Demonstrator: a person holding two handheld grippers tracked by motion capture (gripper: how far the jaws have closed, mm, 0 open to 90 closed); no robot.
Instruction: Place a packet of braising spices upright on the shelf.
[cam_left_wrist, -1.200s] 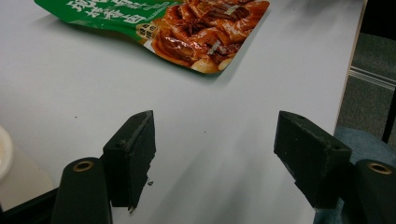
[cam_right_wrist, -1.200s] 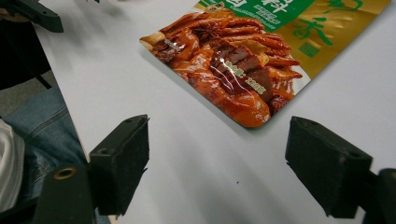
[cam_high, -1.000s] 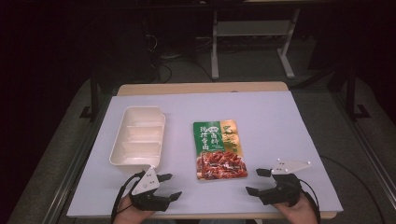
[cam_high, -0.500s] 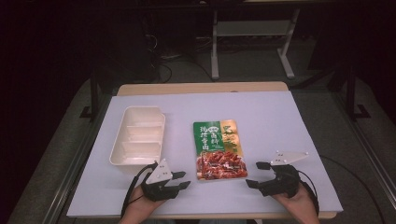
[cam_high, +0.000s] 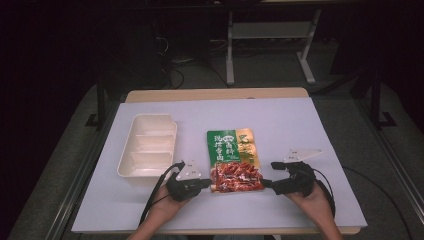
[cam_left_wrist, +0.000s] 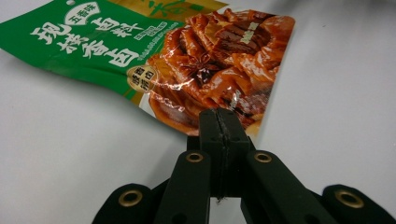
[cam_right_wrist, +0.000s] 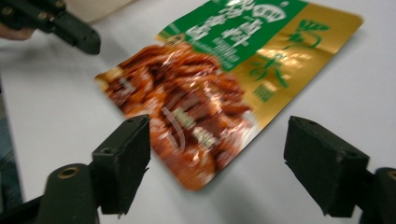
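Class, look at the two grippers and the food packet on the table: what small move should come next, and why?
Probably close the right gripper on the near corner of the packet. Its jaws stand open either side of that corner, not pressing it, while the left gripper has just closed on the packet's other near corner.

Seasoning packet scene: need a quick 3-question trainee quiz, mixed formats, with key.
1. True or false: the left gripper is shut at a near corner of the seasoning packet.
2. The right gripper is: A) shut on the packet; B) open, near corner of the packet between its jaws; C) inside the white tray.
3. Fill in: in the high view the white tray lies to the ____ of the packet on the table.

Key:
1. True; its jaws have just been closing, and the packet's edge sits at their tips.
2. B
3. left
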